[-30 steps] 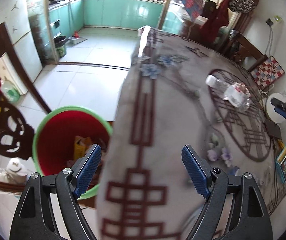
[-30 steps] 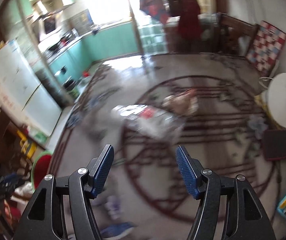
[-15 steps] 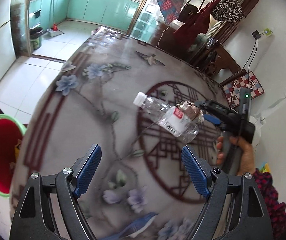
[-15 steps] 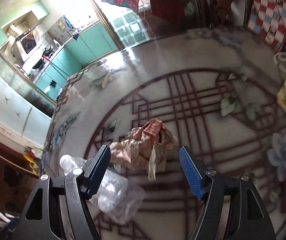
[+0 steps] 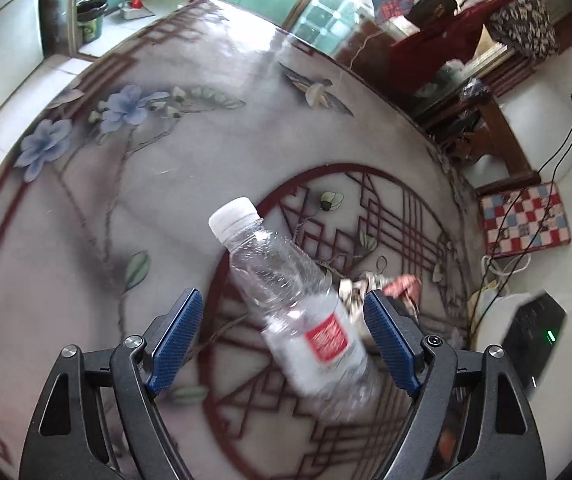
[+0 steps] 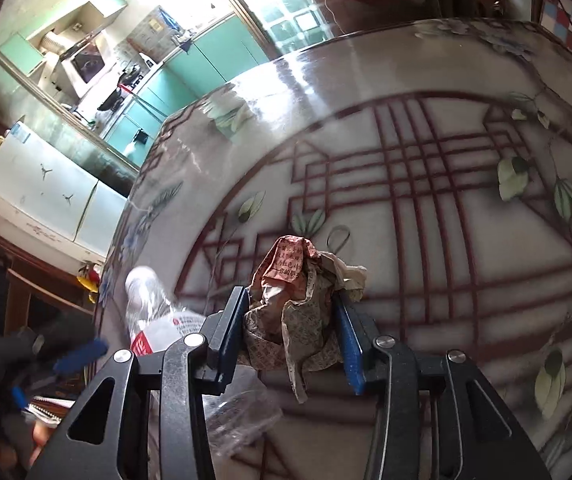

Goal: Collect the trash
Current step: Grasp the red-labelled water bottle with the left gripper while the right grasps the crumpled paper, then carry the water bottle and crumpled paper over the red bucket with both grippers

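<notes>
The crumpled paper wrapper (image 6: 302,312) sat right between the blue pads of the right gripper (image 6: 292,334), whose jaws had just been closing and were now pinched on it from both sides, on the patterned round table (image 6: 426,208). Just left of that gripper lay the clear plastic bottle (image 5: 298,312) on its side, white cap pointing away, body sitting between the fingers of the left gripper (image 5: 282,340), which was wide open with neither pad touching the bottle. A bit of the wrapper peeked out behind the left gripper's right finger (image 5: 390,336)
</notes>
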{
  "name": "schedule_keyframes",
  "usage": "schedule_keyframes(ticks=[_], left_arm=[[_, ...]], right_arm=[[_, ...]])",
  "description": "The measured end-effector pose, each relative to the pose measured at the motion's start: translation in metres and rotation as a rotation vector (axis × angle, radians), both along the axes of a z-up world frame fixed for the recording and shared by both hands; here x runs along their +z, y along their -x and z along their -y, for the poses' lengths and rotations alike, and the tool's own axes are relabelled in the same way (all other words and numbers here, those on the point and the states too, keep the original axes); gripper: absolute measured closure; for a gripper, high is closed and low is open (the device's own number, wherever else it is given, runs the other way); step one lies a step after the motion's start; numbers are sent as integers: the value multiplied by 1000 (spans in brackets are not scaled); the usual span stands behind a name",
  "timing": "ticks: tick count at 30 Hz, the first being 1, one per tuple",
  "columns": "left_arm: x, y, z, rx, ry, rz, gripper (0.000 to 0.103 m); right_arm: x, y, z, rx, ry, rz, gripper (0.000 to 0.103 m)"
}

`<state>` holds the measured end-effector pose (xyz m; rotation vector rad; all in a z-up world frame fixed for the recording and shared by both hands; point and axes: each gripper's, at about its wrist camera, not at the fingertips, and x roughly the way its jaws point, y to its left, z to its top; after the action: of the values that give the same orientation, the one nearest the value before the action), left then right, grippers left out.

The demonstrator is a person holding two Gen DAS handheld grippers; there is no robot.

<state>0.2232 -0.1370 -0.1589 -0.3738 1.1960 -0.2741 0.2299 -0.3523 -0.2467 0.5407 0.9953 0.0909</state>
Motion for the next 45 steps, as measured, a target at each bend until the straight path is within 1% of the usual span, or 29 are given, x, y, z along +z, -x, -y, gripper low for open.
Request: schedule_keyframes(ticks=[5, 6, 7, 8, 10, 13, 16, 20, 24, 28, 31, 36, 41, 45], left_arm=[[-25, -2, 27, -67, -48, -37, 22], [-29, 0, 30, -78, -55, -43, 26], [-34, 2, 31, -86, -56, -53, 47], [-37, 5, 31, -94, -48, -58, 47], [-38, 10, 28, -103, -29, -57, 48], [-33, 17, 20, -133, -41, -48, 48], [-18, 29, 5, -153, -59, -2, 48], [3, 49, -17, -179, -92, 67, 48], [12, 75, -43, -170, -98, 86, 48], [17, 101, -59, -200, -162, 113, 48], [27, 115, -71, -212, -186, 155, 48], [39, 128, -93, -201, -187, 207, 48], [43, 137, -116, -188, -195, 228, 48], [44, 139, -133, -185, -191, 228, 48]], right_arm=[[-4, 37, -6, -63, 9, 25, 62], [-2, 42, -5, -82, 12, 29, 62], [1, 48, -3, -95, 15, 31, 62], [3, 53, 0, -110, 23, 32, 62], [9, 62, 9, -127, 41, 36, 62], [23, 74, 19, -154, 66, 55, 62], [42, 85, 19, -163, 101, 82, 62], [65, 101, 9, -140, 167, 106, 62], [76, 117, -12, -106, 181, 116, 62], [76, 127, -40, -52, 198, 79, 62], [77, 137, -62, -14, 214, 68, 62], [89, 149, -101, 56, 240, 79, 62], [103, 153, -138, 115, 292, 109, 62], [111, 150, -156, 129, 309, 119, 62]])
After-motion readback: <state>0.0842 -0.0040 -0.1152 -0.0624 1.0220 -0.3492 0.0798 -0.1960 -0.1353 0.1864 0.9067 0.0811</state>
